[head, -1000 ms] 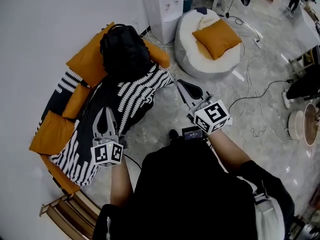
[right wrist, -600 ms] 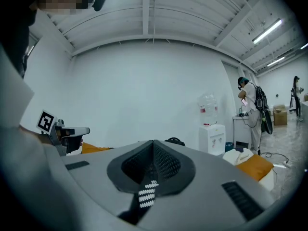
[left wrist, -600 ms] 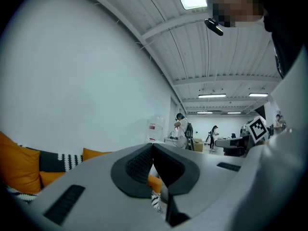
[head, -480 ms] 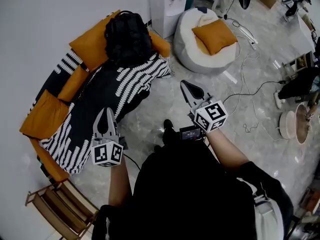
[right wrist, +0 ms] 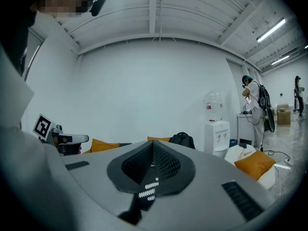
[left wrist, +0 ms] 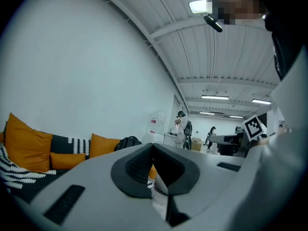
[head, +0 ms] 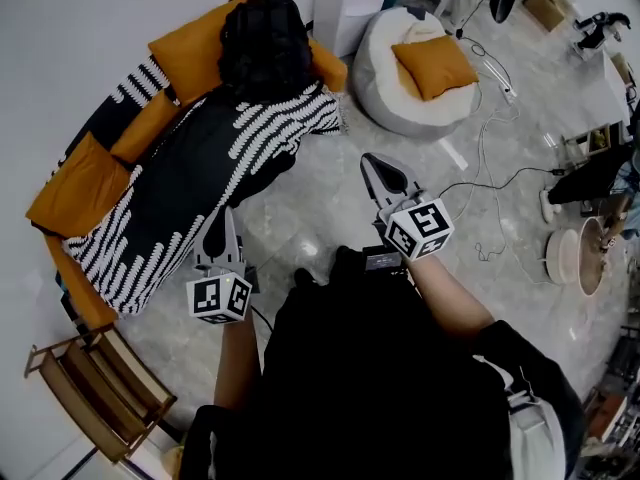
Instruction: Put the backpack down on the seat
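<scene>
Backpack (head: pixel 262 43) upright at the sofa (head: pixel 190 53)'s far end, propped against orange cushions. Left gripper (head: pixel 224 218) and right gripper (head: pixel 375 168) off the sofa's front, both clamped shut, nothing held. Risk: unsupported, top-heavy, slumping onto the striped throw (head: pixel 200 168).

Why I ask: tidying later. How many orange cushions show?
5. On the sofa: cushion left of the backpack, cushion right of it, two further left. One on the beanbag. Others may be hidden.

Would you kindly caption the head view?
Backpack on the sofa; left gripper and right gripper shut and empty.
</scene>
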`<state>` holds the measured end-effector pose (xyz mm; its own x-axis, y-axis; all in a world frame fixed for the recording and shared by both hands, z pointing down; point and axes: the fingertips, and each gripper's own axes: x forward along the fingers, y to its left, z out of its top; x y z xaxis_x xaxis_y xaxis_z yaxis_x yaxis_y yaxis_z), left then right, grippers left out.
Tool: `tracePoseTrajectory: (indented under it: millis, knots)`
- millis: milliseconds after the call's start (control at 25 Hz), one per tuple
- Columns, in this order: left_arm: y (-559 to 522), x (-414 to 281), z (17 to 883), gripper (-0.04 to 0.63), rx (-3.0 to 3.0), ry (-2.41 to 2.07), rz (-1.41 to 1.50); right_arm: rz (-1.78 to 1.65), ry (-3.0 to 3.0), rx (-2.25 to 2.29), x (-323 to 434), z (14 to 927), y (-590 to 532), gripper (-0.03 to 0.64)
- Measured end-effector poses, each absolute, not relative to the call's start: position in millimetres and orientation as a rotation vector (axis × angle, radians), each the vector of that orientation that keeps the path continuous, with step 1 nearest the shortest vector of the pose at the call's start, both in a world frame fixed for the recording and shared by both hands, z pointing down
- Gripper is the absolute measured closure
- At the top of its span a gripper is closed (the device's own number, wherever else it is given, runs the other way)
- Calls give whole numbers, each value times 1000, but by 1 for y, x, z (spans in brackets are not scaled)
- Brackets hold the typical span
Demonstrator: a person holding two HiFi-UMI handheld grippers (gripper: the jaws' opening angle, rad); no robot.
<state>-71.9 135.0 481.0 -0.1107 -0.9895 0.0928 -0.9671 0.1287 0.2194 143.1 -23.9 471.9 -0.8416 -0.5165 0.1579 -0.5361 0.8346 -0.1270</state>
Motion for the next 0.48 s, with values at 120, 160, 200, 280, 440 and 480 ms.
tracePoseTrajectory:
  millis: [120, 160, 200, 280, 440, 480]
  knots:
    - [139, -64, 476, 580, 1946, -2171, -150, 234, -2913, 819, 146, 468, -25, 586]
    - [138, -62, 474, 580, 1953, -2164, -146, 232, -2920, 818, 147, 466, -27, 586]
    - [137, -59, 472, 580, 1960, -2159, -141, 229, -2928, 818, 148, 464, -28, 586]
    - [131, -53, 468, 580, 1974, -2153, -135, 220, -2940, 816, 151, 460, -30, 586]
    - [115, -39, 466, 580, 2007, -2119, -145, 179, -2935, 815, 168, 458, -35, 586]
    - [112, -38, 465, 580, 2007, -2117, -146, 178, -2931, 817, 174, 459, -38, 586]
